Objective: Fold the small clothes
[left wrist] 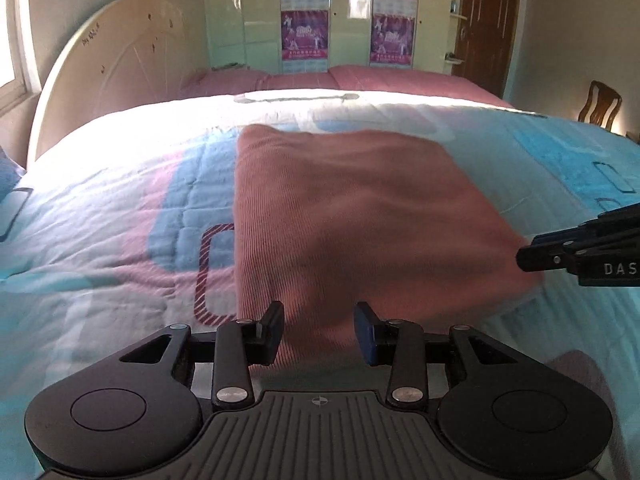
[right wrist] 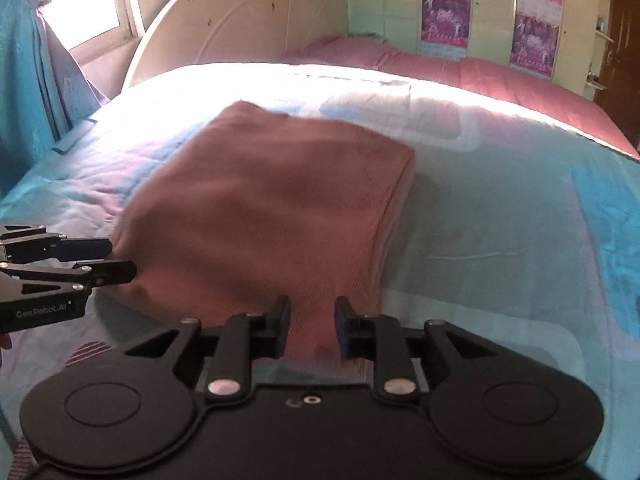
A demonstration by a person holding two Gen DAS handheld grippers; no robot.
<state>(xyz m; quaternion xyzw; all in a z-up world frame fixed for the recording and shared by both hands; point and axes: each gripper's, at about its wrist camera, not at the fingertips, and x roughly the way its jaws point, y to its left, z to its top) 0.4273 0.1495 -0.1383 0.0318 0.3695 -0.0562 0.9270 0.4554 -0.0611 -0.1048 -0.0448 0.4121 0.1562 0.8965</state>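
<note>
A pink ribbed garment (left wrist: 352, 208) (right wrist: 272, 200) lies folded into a flat rectangle on the quilt. In the left wrist view my left gripper (left wrist: 319, 320) hovers at its near edge, jaws apart, with the cloth showing flat in the gap and not pinched. The right wrist view shows that gripper (right wrist: 120, 260) from the side at the garment's near left corner. My right gripper (right wrist: 312, 320) hangs over the near right part of the garment with a narrower gap, and the fabric lies loose beneath it. Its tips (left wrist: 524, 254) sit beside the garment's near right corner.
The light blue and pink patterned quilt (left wrist: 120, 200) (right wrist: 500, 240) covers the bed. A pink blanket (left wrist: 400, 78) lies along the far side. A cream headboard (left wrist: 120, 60) stands at the left, a wooden chair (left wrist: 600, 102) at the right, and a blue curtain (right wrist: 24, 80) by the window.
</note>
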